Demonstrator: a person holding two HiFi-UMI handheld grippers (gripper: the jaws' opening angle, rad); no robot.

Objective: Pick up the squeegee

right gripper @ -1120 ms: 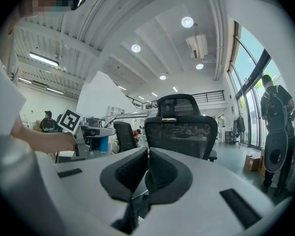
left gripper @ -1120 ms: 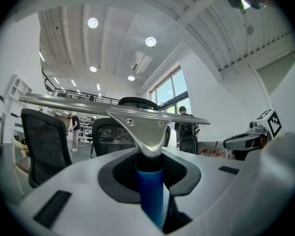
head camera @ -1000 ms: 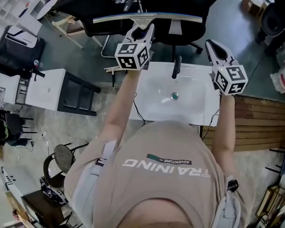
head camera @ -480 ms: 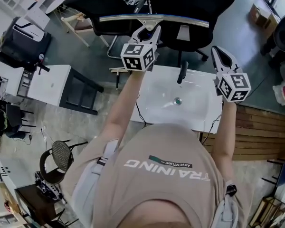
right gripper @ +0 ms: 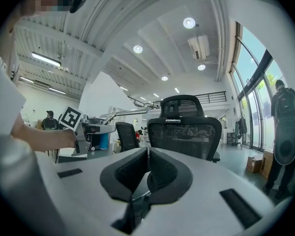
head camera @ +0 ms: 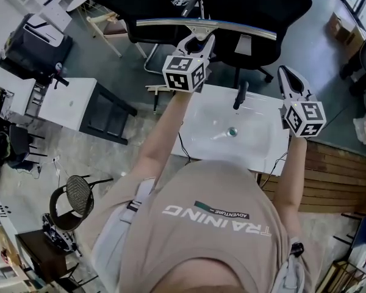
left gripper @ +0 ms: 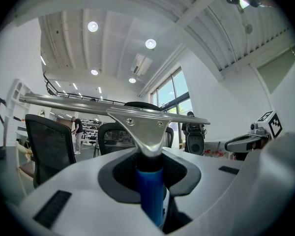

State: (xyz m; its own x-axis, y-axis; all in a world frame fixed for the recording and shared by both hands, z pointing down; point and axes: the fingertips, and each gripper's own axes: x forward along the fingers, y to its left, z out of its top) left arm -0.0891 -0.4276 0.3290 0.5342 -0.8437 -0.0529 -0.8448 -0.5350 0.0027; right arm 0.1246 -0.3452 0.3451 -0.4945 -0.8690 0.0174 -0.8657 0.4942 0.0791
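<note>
**Squeegee held in the air by the left gripper, beyond a white sink**

The squeegee (head camera: 204,28) is held level in the air, clear of every surface, past the far edge of a white sink (head camera: 198,146). It is pinched by the left gripper (left gripper: 150,178), whose jaws are pressed on the blue handle (left gripper: 150,198) just below the metal head. The right gripper (right gripper: 146,173) is held off to the right, well apart from the squeegee, with its jaws pressed together on nothing.

The pick-up is judged to be done, so the risks lie in the hold itself. The handle is round and looks smooth, so it could be turned between the pads by the weight of the long blade, and one end would droop. The blade is far wider than the grip, so an end could be knocked against the black office chair (head camera: 256,11) beyond it. If the pinch were loosened, the squeegee would be dropped.

The head is a bright, polished metal triangle with two small fasteners. It flares into a long, thin metal channel. The handle is a glossy blue cylinder. The gripper shells are smooth, matte, pale grey, and the pads are dark and finely textured. The sink is a glossy white rectangle with a shallow basin, a small round drain (head camera: 232,131) and a dark faucet (head camera: 239,96). The chair backs are seen as black mesh.
</note>
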